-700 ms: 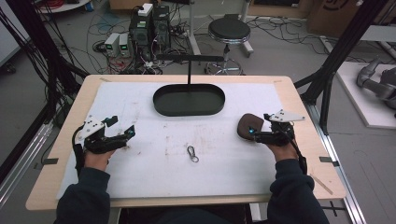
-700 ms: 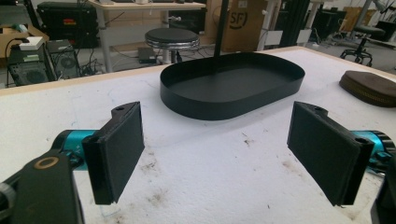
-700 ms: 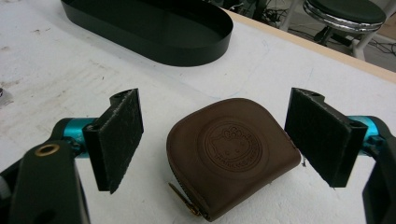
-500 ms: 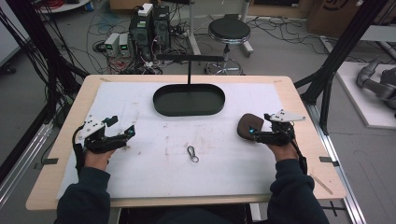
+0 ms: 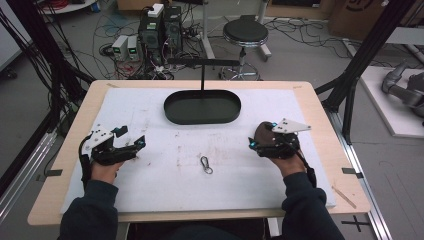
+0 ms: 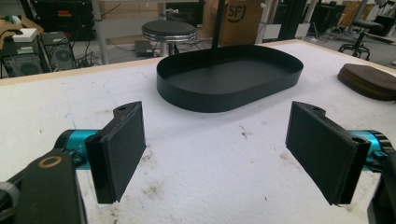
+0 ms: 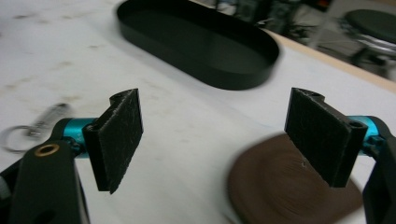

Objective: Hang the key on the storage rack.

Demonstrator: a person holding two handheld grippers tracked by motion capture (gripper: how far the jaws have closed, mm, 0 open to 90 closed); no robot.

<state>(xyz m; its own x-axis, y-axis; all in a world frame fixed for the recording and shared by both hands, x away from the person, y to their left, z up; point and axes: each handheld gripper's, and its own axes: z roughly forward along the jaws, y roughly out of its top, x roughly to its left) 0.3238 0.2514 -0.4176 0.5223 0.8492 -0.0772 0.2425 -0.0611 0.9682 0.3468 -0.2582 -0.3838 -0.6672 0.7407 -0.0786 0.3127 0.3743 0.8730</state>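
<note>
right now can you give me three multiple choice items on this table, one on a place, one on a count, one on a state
1. Where does the keyring clip lie?
A. in the black tray
B. on the white mat between the two grippers
C. on the stool

2. How many brown pads are on the table?
A. one
B. two
C. three

3. How do the right gripper jaws stand?
A. shut on the clip
B. shut on the pad
C. open, holding nothing

Key: 1 B, it lies on bare mat in front of the black tray. 2 A, a single pad beside the right gripper. 3 C, the pads stand wide apart.
</note>
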